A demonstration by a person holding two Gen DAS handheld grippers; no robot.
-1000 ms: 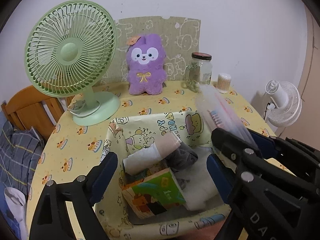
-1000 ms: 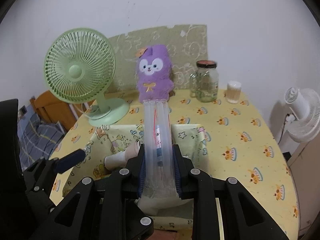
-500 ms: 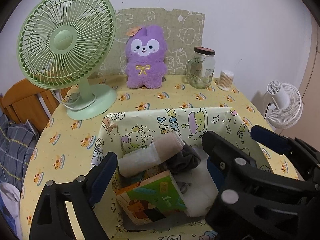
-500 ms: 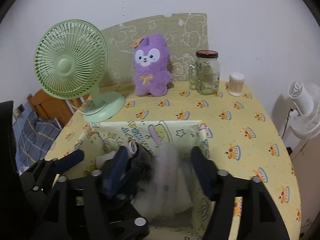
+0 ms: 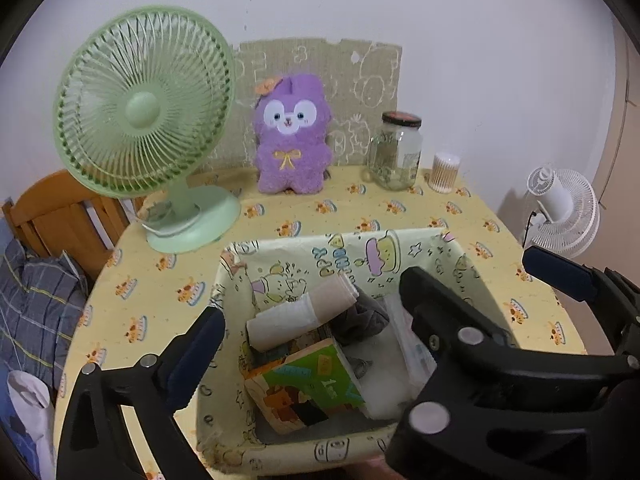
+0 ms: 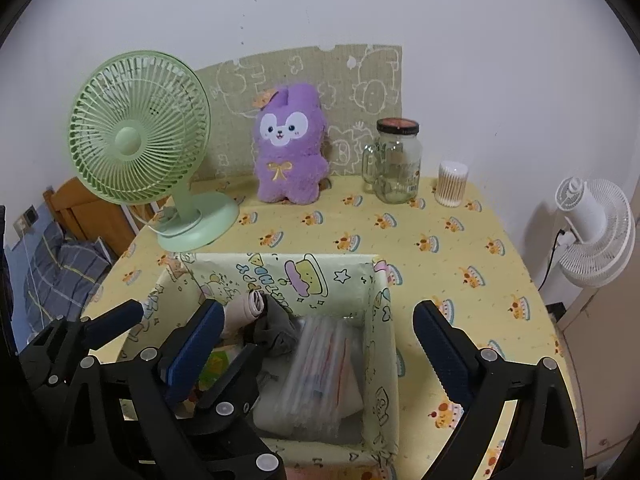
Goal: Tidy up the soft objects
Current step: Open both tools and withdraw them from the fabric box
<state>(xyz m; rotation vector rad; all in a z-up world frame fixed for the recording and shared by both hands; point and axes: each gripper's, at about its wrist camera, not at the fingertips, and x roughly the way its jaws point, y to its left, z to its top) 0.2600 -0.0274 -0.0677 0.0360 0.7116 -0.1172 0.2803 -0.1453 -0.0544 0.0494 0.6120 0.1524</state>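
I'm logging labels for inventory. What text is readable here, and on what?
"PPY" over "HDA", partial words: storage box inner wall.
"1": picture book cover; the small letters beside it are blurred.
Jar label: too blurred to read.

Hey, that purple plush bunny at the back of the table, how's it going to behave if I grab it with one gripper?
The purple plush bunny looks fluffy and stuffed, so it would probably squash under the fingers and feel light. It stands upright against the patterned board, so a push may well topple it. Its fuzzy surface likely grips well.
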